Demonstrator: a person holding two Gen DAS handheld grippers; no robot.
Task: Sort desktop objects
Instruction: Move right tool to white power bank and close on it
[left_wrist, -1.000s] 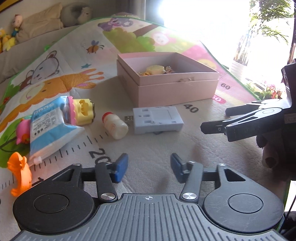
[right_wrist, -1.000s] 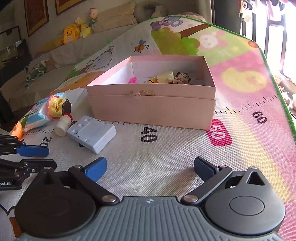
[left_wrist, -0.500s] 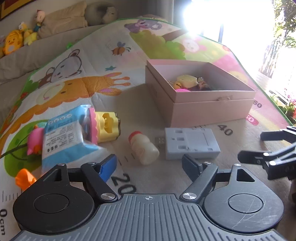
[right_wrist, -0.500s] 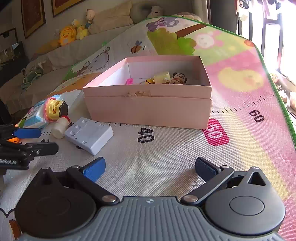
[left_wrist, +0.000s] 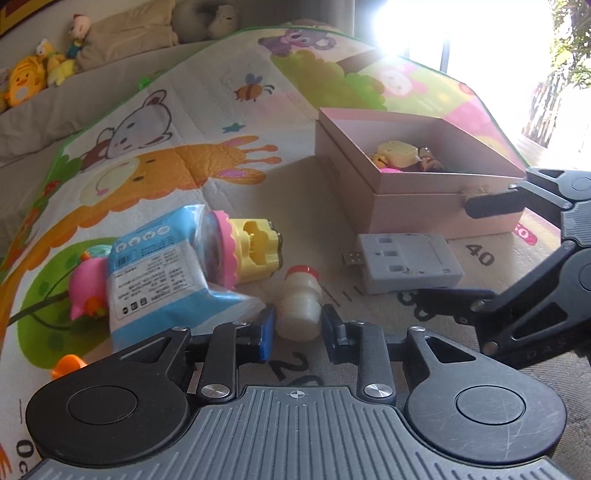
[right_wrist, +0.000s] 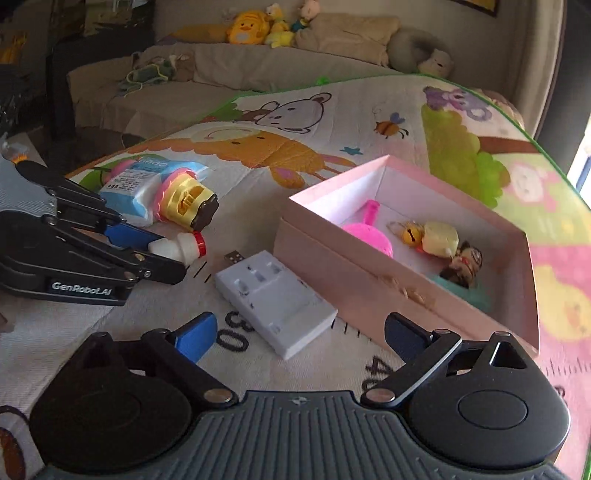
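**Sorting partly done — small bottle now in the left claw**

Left gripper (left_wrist: 297, 330) just closed, now clenched on the small white bottle with red cap (left_wrist: 299, 306), lower centre of the left wrist view; both pads against its sides, bottle lying on the play mat (left_wrist: 221, 92), not yet lifted as far as can be told. Right gripper (right_wrist: 299, 332) released, jaws wide, nothing between them, poised over the white USB hub (right_wrist: 275, 295) at centre of the right wrist view.

Already in the pink box (right_wrist: 369, 291), right of frame: pink scoop-like toy (right_wrist: 369, 230), small bell (right_wrist: 408, 230), pale yellow piece (right_wrist: 439, 238), small figure (right_wrist: 465, 260).

Left on the mat, judged unsorted: USB hub, blue-and-white packet (left_wrist: 162, 273), yellow-and-pink toy (left_wrist: 247, 251), pink toy (left_wrist: 88, 288), orange toy (left_wrist: 68, 363) at lower left. Roughly half remaining.
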